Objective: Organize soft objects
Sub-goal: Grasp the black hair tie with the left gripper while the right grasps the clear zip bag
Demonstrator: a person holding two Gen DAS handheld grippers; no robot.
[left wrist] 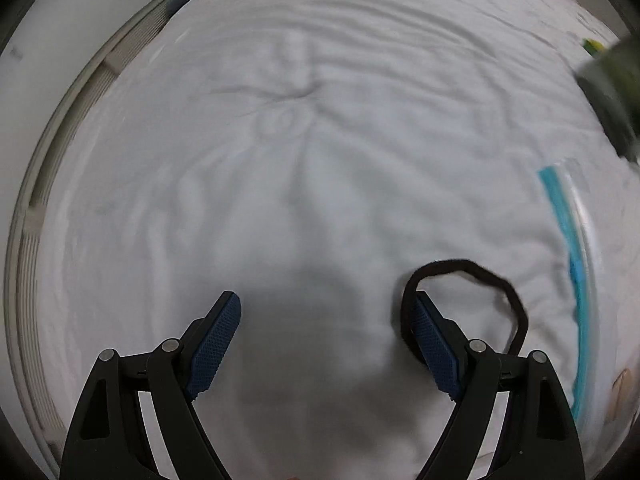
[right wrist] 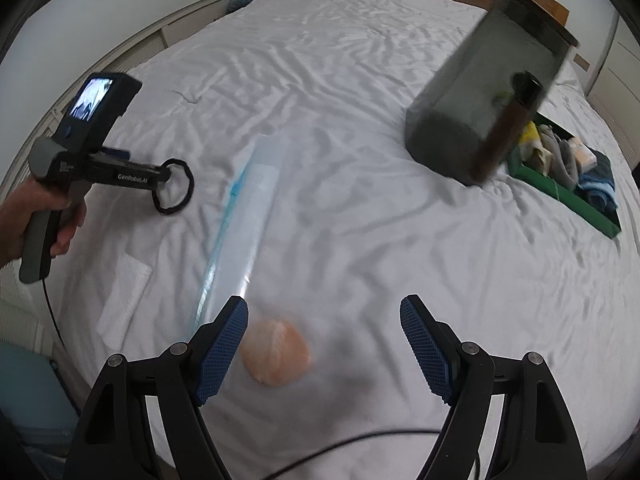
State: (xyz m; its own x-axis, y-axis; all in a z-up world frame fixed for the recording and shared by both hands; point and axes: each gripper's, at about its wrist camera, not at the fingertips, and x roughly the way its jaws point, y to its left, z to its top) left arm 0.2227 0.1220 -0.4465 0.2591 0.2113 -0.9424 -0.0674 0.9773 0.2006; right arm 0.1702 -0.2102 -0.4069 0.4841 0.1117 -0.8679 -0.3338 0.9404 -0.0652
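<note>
A black elastic hair band [left wrist: 472, 280] lies on the white bed sheet, looped around the right finger [left wrist: 430, 336] of my left gripper [left wrist: 324, 340], whose jaws stand wide open. In the right wrist view the band [right wrist: 176, 192] hangs at the tip of the left gripper [right wrist: 162, 178]. My right gripper [right wrist: 324, 344] is open and empty, low over a round peach sponge [right wrist: 276, 352] that lies between its fingers. A clear zip bag with a blue seal [right wrist: 248, 216] lies flat between the two grippers; it also shows in the left wrist view [left wrist: 568, 248].
A dark translucent container [right wrist: 480, 108] stands tilted at the right. Behind it a green tray [right wrist: 576, 204] holds several cloths and soft items. A folded white tissue [right wrist: 124, 296] lies near the bed's left edge. A black cable [right wrist: 320, 448] runs across the front.
</note>
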